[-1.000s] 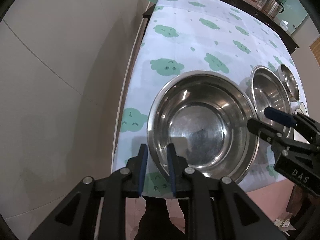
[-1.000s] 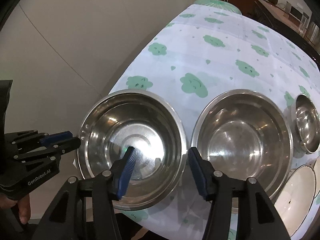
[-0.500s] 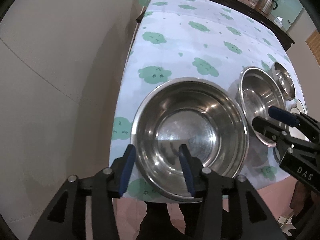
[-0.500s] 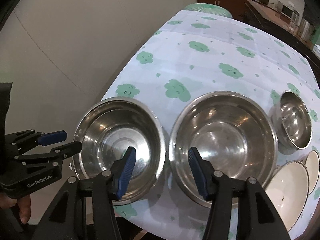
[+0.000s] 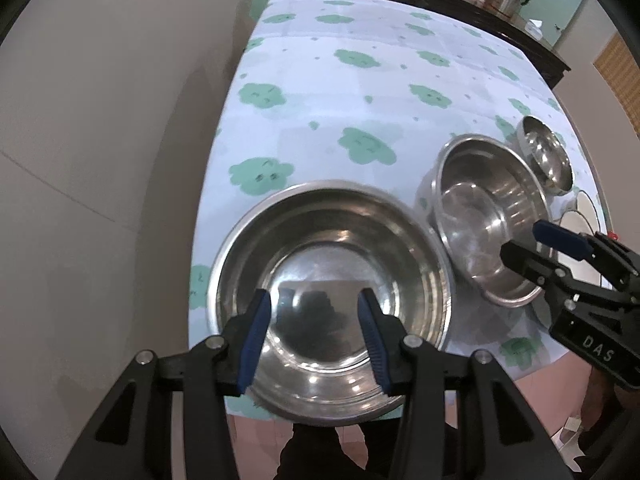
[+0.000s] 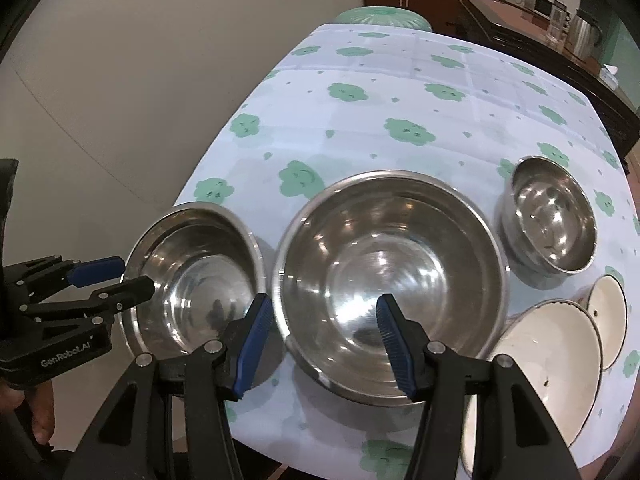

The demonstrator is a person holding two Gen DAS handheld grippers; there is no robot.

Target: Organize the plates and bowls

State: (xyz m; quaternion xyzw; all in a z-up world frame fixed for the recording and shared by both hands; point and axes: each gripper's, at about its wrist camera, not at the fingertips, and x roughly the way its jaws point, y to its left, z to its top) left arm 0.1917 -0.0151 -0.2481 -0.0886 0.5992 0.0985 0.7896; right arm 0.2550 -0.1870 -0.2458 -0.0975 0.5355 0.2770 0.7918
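Left wrist view, left hand-held gripper (image 5: 316, 336) (earlier pinching bowl (image 5: 332, 312) rim) now spread, right hand-held gripper (image 6: 324, 336) spread

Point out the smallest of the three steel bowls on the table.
The small steel bowl, far right of the row, beside the white plates. The middle bowl is the widest, and the left bowl is mid-sized.

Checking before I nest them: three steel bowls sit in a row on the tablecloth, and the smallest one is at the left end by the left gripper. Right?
Not quite. The three steel bowls are in a row on the tablecloth, but the smallest bowl is at the right end, next to the white plates. The bowl by the left gripper is a bigger one. The right wrist view shows this.
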